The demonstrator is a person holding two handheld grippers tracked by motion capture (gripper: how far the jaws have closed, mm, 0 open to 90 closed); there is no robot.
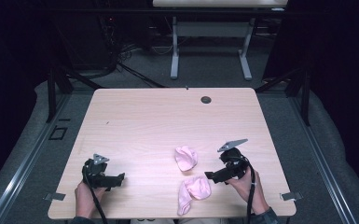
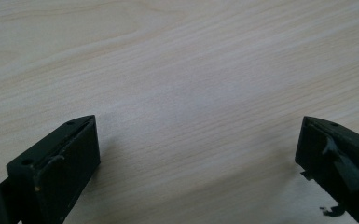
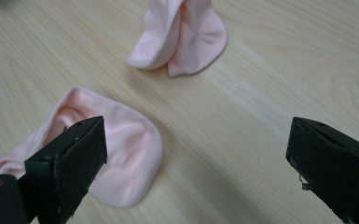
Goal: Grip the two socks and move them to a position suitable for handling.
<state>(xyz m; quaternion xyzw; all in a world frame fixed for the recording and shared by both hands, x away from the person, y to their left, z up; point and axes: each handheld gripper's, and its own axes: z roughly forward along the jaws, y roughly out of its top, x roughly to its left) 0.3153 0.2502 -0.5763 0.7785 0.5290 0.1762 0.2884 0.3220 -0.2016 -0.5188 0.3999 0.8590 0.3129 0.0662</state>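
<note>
— Where are the socks?
— Near sock just beside the right tool, far sock beyond, both on the bench.
— The tools?
— Right apart, empty; left tool apart too.

Both grippers are black with blocky fingers, grey triangular plates and trailing cables.

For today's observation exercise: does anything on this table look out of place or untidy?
Two pink socks lie crumpled and apart on the table: one sock bunched up, the other sock near the front edge. Both grippers, left and right, are open, holding nothing.
</note>
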